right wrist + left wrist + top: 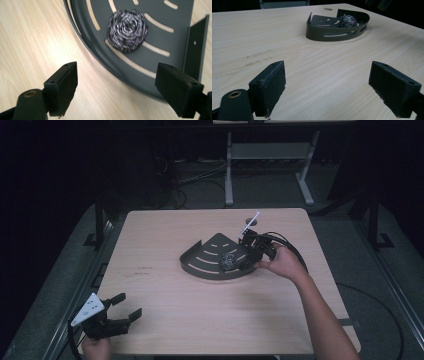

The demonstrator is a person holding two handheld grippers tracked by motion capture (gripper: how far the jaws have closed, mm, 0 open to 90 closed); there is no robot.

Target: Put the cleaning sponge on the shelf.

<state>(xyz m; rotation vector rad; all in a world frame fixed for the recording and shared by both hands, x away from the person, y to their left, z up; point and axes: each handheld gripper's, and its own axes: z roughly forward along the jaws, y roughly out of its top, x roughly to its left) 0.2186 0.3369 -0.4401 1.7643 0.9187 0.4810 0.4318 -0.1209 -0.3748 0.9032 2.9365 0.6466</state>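
A dark grey quarter-round slotted tray (pixel 207 251) lies right of the table's middle. A round steel-wool scrubber (pixel 230 260) rests on its floor near the curved rim, also in the left gripper view as scrubber (pixel 348 21) inside the tray (pixel 329 32). My right gripper (pixel 248 260) hovers at the tray's right side, tilted down. Its jaws stand open and empty in the right gripper view (pixel 125 85), above the curved rim (pixel 100 62), with the scrubber (pixel 127 30) a little beyond them. My left gripper (pixel 130 304) rests near the front left corner, open, with bare wood between its pads (pixel 272 82).
The light wooden table (pixel 165 320) has faint scuff marks (pixel 142 270) left of the tray and a round grommet hole (pixel 251 222) near the far edge. A black cable (pixel 290 247) loops behind my right hand. A metal desk frame (pixel 270 165) stands on the floor beyond.
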